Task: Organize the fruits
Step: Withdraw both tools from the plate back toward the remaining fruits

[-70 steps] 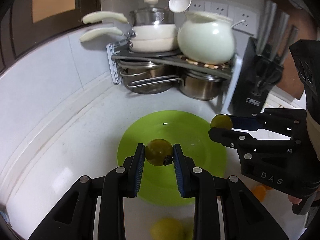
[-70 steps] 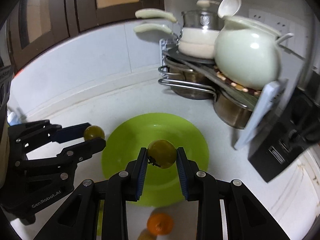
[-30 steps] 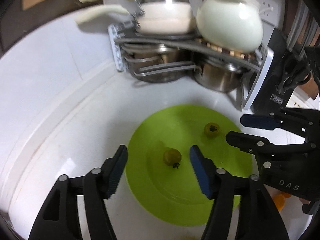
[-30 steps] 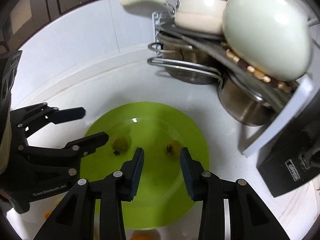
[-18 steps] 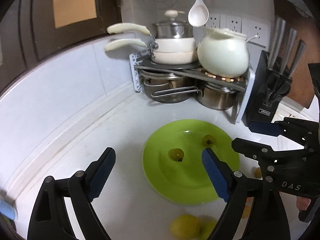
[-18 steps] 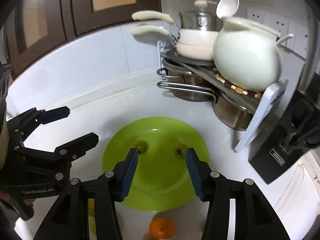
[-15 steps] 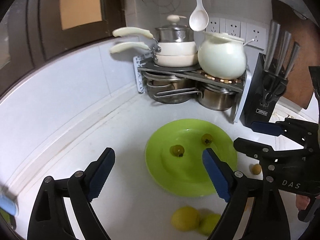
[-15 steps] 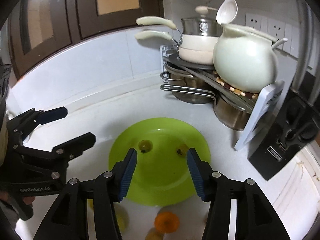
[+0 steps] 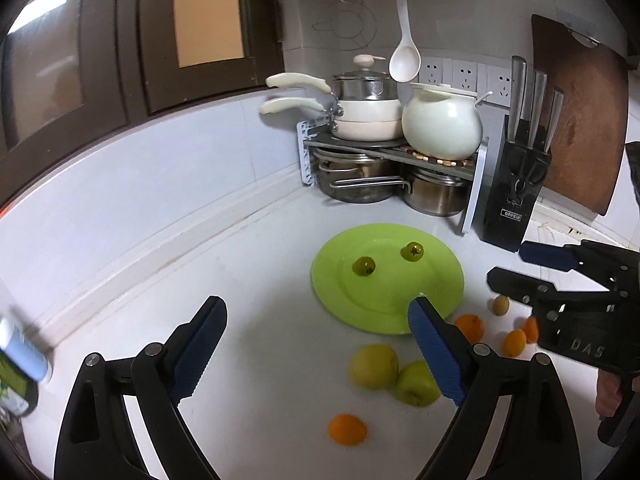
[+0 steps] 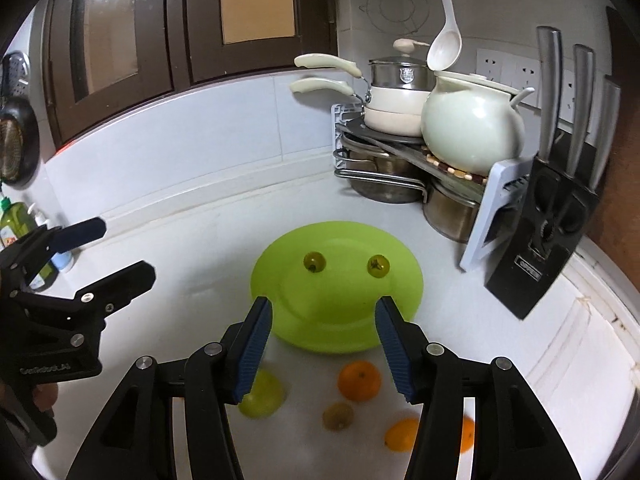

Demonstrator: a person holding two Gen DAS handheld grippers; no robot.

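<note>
While both the left gripper (image 9: 316,344) and right gripper (image 10: 323,344) hang wide-jawed and empty above loose oranges (image 10: 359,381) and apples (image 9: 374,366) near the green plate (image 9: 436,300), could nudge round fruit rolling away.

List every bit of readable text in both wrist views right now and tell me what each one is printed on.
"OPPEIN": white label on the knife block.
"DAS": body of the right gripper, left wrist view.
"GenRobot.AI": body of the left gripper, right wrist view; blurred, partly guessed.
Emblem on the steel pot: too small to read.
Green bottle label: unreadable.
</note>
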